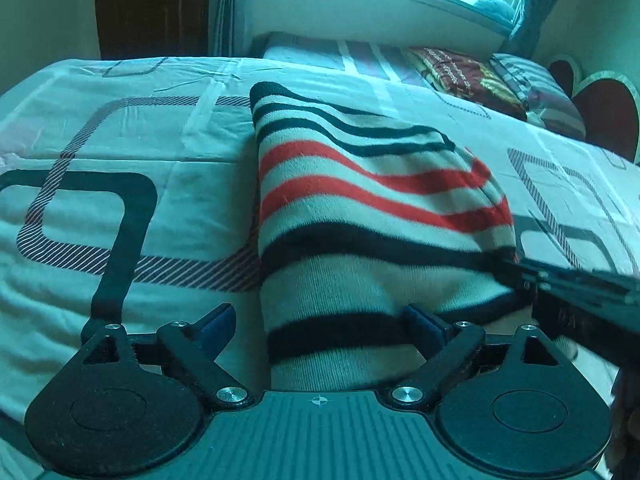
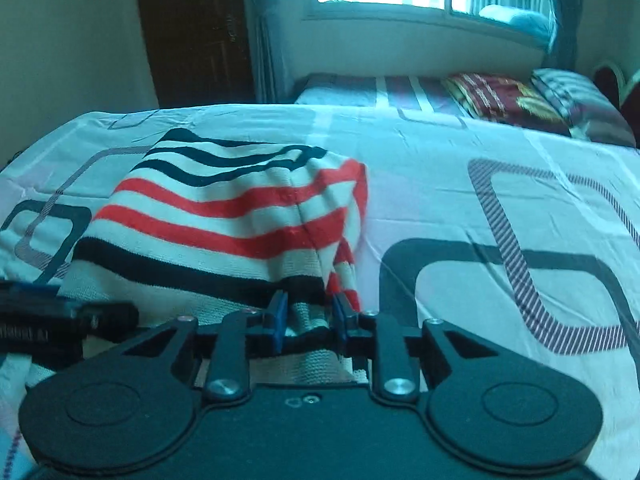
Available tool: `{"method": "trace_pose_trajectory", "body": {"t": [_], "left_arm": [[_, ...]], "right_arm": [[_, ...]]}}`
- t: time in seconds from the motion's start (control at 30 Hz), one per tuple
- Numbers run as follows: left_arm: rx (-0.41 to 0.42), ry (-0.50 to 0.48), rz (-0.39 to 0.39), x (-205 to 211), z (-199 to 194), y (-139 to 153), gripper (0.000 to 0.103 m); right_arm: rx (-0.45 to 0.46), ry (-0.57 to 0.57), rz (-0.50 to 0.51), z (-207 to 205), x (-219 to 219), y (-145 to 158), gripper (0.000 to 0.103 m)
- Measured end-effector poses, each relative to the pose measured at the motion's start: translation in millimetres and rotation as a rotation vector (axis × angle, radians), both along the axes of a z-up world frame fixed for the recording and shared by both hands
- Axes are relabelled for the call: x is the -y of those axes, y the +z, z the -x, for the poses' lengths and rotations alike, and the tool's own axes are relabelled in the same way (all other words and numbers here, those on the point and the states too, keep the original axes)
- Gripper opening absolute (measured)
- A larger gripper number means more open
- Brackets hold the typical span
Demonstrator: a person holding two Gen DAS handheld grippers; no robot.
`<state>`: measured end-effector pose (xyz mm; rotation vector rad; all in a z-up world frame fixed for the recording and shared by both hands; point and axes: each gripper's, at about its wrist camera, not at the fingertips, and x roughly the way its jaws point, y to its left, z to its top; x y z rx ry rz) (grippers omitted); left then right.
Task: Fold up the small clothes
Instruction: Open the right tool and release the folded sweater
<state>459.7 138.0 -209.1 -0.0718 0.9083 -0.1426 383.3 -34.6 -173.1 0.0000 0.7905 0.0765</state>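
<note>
Your right gripper [image 2: 308, 318] clenches the striped sweater's [image 2: 224, 220] near edge; your left gripper [image 1: 320, 324] is released around it — one-sided lifting could skew the fold on the bedsheet [image 2: 500, 200].

striped sweater [image 1: 360, 200] looks like soft fuzzy knit, bedsheet [image 1: 120, 200] is smooth thin printed cotton, gripper bodies are matt black plastic

bare bedsheet [image 2: 500, 208] rightward, folded blanket [image 2: 504, 98] beyond
</note>
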Motion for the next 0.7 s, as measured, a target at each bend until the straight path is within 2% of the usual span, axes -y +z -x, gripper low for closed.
{"method": "trace_pose_trajectory", "body": {"t": [0.1,0.17,0.23,0.3,0.33,0.43,0.57,0.67,0.7], "left_arm": [[0.014,-0.043,-0.048,7,20,0,0.091],[-0.004,-0.053,-0.054,10,29,-8,0.091],[-0.025,-0.044,-0.043,11,34,-15,0.091],[-0.011,-0.043,-0.045,12,38,-20,0.091],[-0.006,-0.041,-0.045,11,40,-20,0.091],[-0.001,-0.046,-0.063,12,42,-17,0.091],[0.006,-0.047,-0.085,14,51,-9,0.091],[0.014,-0.044,-0.112,19,58,-5,0.091],[0.017,-0.039,-0.115,20,61,-2,0.091]], "right_arm": [[0.063,-0.008,-0.033,26,-3,20,0.025],[0.089,0.009,0.001,43,-11,22,0.024],[0.035,-0.001,0.044,46,-13,7,0.023],[-0.018,-0.032,0.055,47,-8,-12,0.023],[-0.005,-0.033,0.053,49,-7,-15,0.023],[-0.009,-0.047,0.053,50,-10,-14,0.023],[-0.029,-0.055,0.005,58,-6,-11,0.023],[-0.038,-0.028,0.039,61,-9,-6,0.023],[-0.038,-0.030,0.026,63,-10,1,0.026]]}}
